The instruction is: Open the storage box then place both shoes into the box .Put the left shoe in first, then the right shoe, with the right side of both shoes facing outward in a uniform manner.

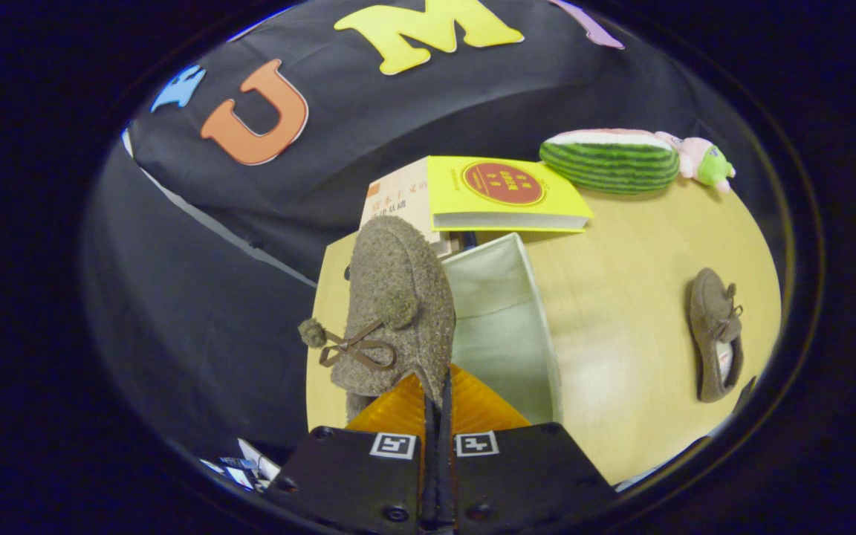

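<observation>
My gripper is shut on the edge of a brown fuzzy shoe with a pompom bow, which hangs toe-away above the left side of the open white fabric storage box. The orange fingers are pressed close together on the shoe's heel opening. The box stands just ahead of the fingers, its pale inside visible. The second brown shoe lies on the yellow table to the right of the box, opening toward me.
A yellow book rests on another book beyond the box. A watermelon-slice plush and a small pink-and-green plush lie at the table's far right. The table's left edge runs just left of the held shoe.
</observation>
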`<action>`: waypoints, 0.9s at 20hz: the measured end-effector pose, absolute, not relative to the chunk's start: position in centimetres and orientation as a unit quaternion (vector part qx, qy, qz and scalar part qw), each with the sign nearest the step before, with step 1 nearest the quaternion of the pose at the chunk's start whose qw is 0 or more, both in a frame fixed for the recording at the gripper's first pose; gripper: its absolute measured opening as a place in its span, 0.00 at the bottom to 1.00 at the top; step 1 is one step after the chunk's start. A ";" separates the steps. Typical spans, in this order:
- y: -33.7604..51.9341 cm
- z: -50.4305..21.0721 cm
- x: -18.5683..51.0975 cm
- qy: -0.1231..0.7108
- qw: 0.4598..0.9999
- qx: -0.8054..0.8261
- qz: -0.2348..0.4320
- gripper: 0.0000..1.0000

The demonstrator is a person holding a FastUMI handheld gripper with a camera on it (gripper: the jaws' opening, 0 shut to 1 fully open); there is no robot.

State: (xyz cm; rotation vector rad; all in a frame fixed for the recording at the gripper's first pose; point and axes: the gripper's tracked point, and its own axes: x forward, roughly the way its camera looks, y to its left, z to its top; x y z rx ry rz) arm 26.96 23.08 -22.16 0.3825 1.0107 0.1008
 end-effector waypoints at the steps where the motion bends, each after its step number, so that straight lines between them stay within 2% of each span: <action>1: 23.6 -23.0 26.9 0.486 0.855 0.176 0.049 0.06; 12: 25.7 -28.0 26.3 0.512 0.845 0.149 0.039 0.07; 14: 25.9 -28.1 26.3 0.510 0.846 0.146 0.045 0.10; 18: 26.0 -26.9 26.3 0.487 0.863 0.116 0.072 0.23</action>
